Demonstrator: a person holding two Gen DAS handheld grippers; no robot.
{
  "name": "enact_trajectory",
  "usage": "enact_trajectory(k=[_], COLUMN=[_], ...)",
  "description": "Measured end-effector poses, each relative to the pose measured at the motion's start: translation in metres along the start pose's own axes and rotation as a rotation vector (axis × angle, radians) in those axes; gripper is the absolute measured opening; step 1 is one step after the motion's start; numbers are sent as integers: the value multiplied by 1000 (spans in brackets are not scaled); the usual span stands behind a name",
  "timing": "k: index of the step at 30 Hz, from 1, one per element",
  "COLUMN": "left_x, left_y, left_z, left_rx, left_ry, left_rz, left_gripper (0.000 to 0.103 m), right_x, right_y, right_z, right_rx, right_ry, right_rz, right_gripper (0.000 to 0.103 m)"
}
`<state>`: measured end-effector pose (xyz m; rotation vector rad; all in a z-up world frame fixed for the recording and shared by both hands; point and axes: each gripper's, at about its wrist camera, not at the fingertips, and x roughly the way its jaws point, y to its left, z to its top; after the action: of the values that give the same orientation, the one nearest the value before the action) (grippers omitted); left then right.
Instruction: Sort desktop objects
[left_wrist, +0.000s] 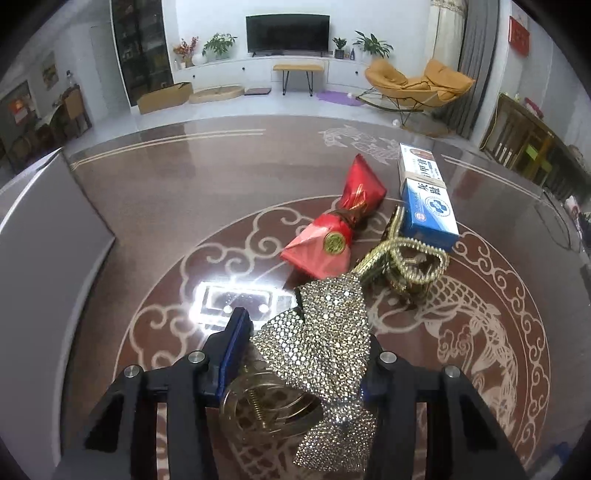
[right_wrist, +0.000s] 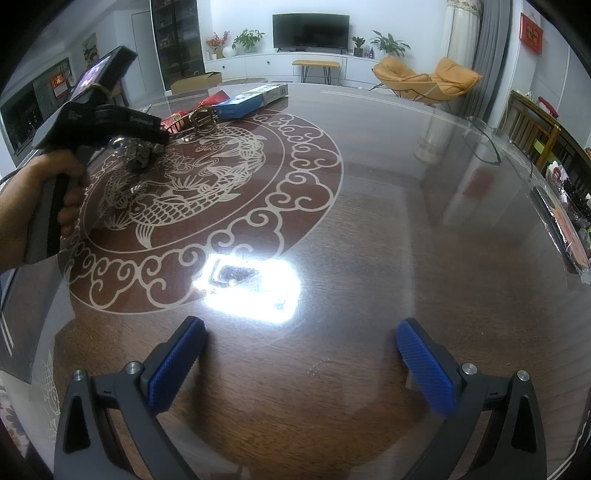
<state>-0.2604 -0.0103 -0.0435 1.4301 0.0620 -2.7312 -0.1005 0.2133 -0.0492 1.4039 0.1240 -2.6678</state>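
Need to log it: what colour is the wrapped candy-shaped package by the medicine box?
Red, with a gold round seal; the candy-shaped package shows best in the left wrist view.

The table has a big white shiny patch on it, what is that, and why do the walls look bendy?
Right wrist view: the patch is glare, a lamp mirrored in the glossy table, washing out the wood there. Left wrist view: the same glare is smaller, beside the sparkly bow. Both views: the fisheye lens curves the walls and darkens the corners.

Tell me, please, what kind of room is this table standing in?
Most likely a home living room. A television stands on a long white cabinet with potted plants, and an orange lounge chair sits near the curtain, beyond the glossy patterned table.
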Motion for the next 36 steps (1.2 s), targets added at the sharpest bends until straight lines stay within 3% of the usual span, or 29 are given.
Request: enact_trajectory(k=[5,17,26,36], left_x=[-21,-81,-96,-99], left_y=[13,20,41,46], left_z=[-28,-108,-135,-142], left_rx=[-21,140,66,70], left_ry=[0,-8,-26,-34], left_rz=[-21,-21,-91,-100], left_gripper=[48,48,48,48], right_x=[0,-1,-1,-1], right_y=[0,0,0,0], right_z=[0,0,0,0], right_rx=[0,0,0,1], right_ry=[0,0,0,0], right_rz=[0,-1,-1,-1], right_gripper=[103,103,103,103])
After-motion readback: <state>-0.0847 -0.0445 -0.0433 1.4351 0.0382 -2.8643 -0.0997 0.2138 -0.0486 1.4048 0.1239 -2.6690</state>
